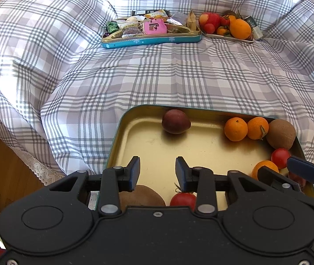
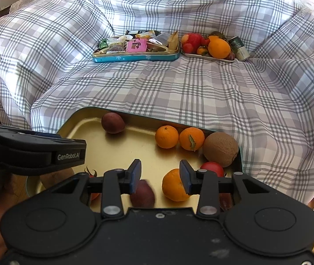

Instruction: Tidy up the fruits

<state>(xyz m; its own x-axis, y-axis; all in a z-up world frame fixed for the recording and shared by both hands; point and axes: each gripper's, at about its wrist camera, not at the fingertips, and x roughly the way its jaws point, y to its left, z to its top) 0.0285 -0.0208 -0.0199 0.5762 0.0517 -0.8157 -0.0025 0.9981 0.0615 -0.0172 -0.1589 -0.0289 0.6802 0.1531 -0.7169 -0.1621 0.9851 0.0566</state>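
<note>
Two handheld grippers hover over a gold tray (image 1: 135, 132) low in frame. The left gripper (image 1: 157, 172) and right gripper (image 2: 160, 180) both stand narrowly parted, holding nothing. Loose fruit, including two oranges (image 2: 167, 137) and a kiwi (image 2: 220, 149), lies along the tray's right wall, probably awaiting sorting.

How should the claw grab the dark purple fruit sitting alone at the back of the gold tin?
Pinch the dark purple fruit across its round middle, coming from above. The tin wall sits close behind it, but its left and right sides look clear.
</note>
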